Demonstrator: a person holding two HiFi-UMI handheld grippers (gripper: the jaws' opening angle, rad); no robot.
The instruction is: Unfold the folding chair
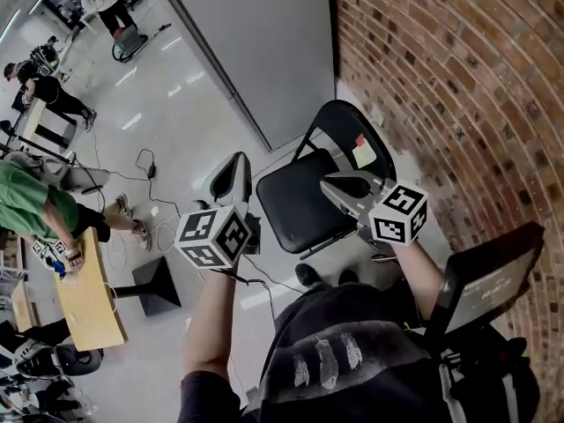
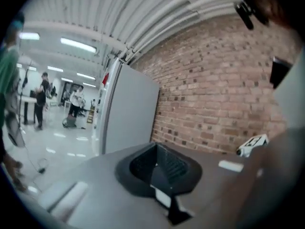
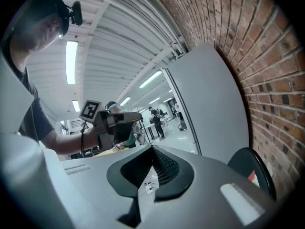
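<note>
The black folding chair (image 1: 300, 203) stands unfolded on the floor by the brick wall, its seat flat and its rounded backrest (image 1: 348, 135) upright with a small green and red label. My left gripper (image 1: 236, 170) hovers above the chair's left side, shut and empty. Over the seat's right edge my right gripper (image 1: 333, 186) is raised, shut too, with nothing in it. Neither touches the chair. In the left gripper view the left gripper (image 2: 157, 168) points level at the wall. The right gripper view shows the right gripper (image 3: 152, 168), the backrest (image 3: 250, 168) and the left gripper (image 3: 116, 120).
A brick wall (image 1: 458, 86) runs along the right and a grey partition (image 1: 264, 42) stands behind the chair. Cables (image 1: 145, 170) and a black floor plate (image 1: 159, 282) lie to the left. A wooden table (image 1: 79, 298) with people is far left. A dark case (image 1: 489, 280) sits at my right.
</note>
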